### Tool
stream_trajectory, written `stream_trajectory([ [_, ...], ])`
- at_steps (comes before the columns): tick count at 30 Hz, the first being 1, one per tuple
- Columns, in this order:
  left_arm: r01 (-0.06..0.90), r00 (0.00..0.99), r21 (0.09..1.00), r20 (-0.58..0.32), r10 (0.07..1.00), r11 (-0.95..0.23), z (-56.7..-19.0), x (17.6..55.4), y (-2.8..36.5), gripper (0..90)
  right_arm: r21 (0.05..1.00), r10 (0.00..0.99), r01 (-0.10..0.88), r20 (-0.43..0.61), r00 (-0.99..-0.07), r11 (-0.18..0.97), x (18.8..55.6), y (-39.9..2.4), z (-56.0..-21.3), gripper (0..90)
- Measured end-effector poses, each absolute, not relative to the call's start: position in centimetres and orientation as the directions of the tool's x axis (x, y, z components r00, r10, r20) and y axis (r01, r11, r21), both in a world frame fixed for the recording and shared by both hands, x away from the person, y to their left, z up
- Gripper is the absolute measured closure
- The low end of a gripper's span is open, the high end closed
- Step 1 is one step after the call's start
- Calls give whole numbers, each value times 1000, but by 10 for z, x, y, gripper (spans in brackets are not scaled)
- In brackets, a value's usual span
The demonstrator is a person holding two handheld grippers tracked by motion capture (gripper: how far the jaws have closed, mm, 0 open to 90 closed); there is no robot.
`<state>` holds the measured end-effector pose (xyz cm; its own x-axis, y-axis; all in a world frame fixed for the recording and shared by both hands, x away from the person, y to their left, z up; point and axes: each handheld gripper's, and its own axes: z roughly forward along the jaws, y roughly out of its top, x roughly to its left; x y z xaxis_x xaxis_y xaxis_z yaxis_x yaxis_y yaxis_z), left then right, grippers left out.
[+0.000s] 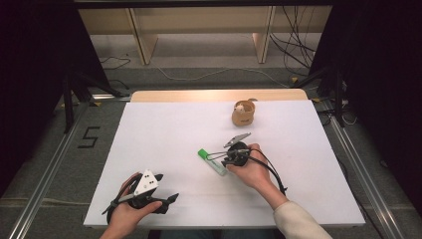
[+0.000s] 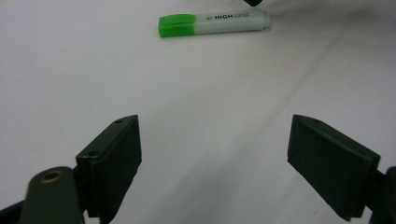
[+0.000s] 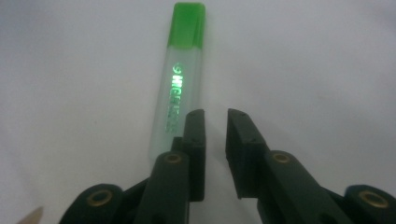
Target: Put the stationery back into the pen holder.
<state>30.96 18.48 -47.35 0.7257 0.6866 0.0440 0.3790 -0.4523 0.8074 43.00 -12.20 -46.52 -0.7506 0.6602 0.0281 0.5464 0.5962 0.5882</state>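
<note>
right gripper view | right gripper [image 3: 215, 116] jaws slightly apart, empty, highlighter [image 3: 180, 79] lying on table [image 1: 164, 134] just beside left jaw | left gripper [image 2: 215, 158] spread, idle | tip: widen, shift over barrel, centre, then squeeze

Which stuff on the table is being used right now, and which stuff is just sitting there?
In use:
- green highlighter, lying on the white table
- right gripper, jaws a little apart, right beside it

Just sitting there:
- small brown cup at the far side
- left gripper, open, holding nothing
</note>
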Motion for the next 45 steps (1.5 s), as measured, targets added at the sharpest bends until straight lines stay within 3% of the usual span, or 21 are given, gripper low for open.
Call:
stream_trajectory([
  [6, 381, 726, 807, 41, 687, -451, -474, 309, 185, 175, 524, 655, 576, 46, -754, 627, 445, -105, -451, 648],
  [13, 382, 728, 806, 38, 685, -451, -473, 310, 185, 175, 483, 644, 585, 54, -763, 652, 459, -86, -448, 599],
  [24, 379, 731, 807, 40, 682, -453, -474, 310, 185, 175, 403, 644, 614, 77, -761, 678, 480, -62, -448, 589],
  [45, 377, 734, 807, 37, 678, -453, -473, 310, 184, 175, 298, 645, 633, 68, -761, 715, 489, -36, -457, 552],
])
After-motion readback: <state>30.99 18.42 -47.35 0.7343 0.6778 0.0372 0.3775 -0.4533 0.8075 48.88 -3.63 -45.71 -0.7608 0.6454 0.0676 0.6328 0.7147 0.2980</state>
